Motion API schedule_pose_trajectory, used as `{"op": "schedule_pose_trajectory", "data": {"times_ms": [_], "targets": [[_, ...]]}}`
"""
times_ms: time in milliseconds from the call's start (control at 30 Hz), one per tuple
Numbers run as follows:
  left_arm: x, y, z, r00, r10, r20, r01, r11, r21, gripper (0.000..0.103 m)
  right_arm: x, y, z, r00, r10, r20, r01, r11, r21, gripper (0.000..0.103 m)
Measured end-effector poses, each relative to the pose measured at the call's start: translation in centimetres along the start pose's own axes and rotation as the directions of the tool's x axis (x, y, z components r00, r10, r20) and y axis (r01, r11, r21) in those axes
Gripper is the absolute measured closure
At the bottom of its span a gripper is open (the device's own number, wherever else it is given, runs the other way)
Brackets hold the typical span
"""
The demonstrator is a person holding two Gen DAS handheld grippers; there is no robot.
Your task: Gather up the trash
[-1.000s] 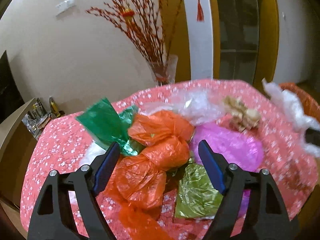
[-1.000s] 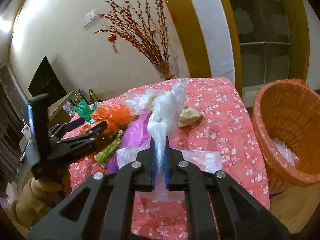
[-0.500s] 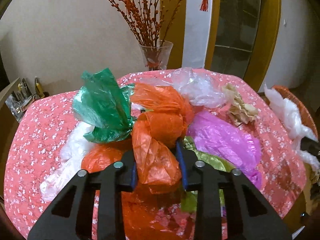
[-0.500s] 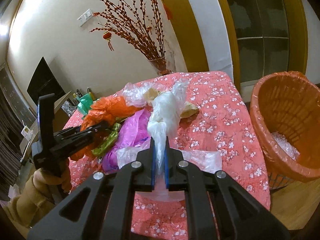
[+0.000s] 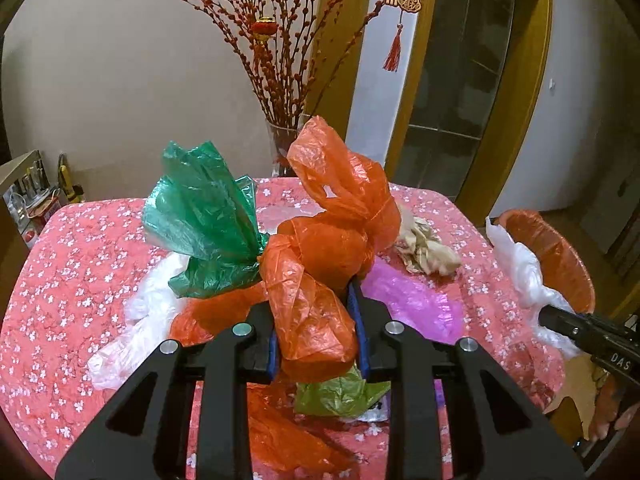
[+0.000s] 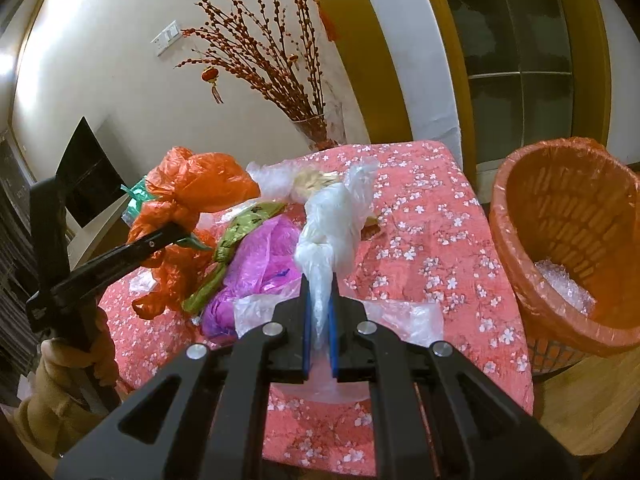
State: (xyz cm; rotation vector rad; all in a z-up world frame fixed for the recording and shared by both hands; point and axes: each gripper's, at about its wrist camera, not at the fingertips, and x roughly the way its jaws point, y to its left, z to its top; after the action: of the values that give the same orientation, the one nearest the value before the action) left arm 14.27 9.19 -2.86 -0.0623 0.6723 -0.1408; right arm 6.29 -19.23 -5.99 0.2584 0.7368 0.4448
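Left gripper (image 5: 316,328) clamped on the crumpled orange plastic bag (image 5: 320,264), lifted off the pink floral tablecloth (image 5: 72,280); its jaws just finished closing. Bag looks light, soft and slippery, so the bunched knot seems the best hold. Green plastic bag (image 5: 204,216) clings alongside. Right gripper (image 6: 319,308) pinches the twisted white plastic bag (image 6: 332,220) near the orange-lined wicker basket (image 6: 568,240).

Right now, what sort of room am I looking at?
Most likely a home dining or living room: a table under a pink floral tablecloth, a glass vase of red berry branches by the wall, and a lined orange wastebasket beside the table.
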Motion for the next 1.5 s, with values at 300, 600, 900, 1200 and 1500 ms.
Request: {"op": "schedule_pose_trajectory", "data": {"times_ms": [300, 600, 900, 1200, 1500], "targets": [[1.0, 2.3, -2.0, 0.997, 0.044, -0.063, -0.048, 0.997, -0.054, 0.068, 0.0, -0.4, -0.6, 1.0, 0.008, -0.014, -0.008, 1.0, 0.008, 0.095], [-0.5, 2.4, -2.5, 0.998, 0.059, -0.035, -0.061, 0.997, -0.051, 0.05, 0.2, -0.4, -0.8, 1.0, 0.02, -0.018, -0.019, 1.0, 0.01, 0.095], [-1.4, 2.5, -3.0, 0.998, 0.06, -0.032, -0.062, 0.995, -0.073, 0.05, 0.0, -0.6, -1.1, 1.0, 0.023, -0.019, -0.022, 1.0, 0.021, 0.095], [-3.0, 3.1, -3.4, 0.997, 0.082, -0.009, -0.083, 0.992, -0.099, 0.038, -0.3, -0.6, -1.3, 0.999, 0.033, -0.016, -0.033, 0.999, 0.023, 0.095], [-3.5, 3.3, -3.2, 0.995, 0.103, 0.006, -0.102, 0.99, -0.1, 0.035, -0.7, -0.9, -1.4, 0.999, 0.036, -0.011, -0.036, 0.999, 0.029, 0.095]]}}
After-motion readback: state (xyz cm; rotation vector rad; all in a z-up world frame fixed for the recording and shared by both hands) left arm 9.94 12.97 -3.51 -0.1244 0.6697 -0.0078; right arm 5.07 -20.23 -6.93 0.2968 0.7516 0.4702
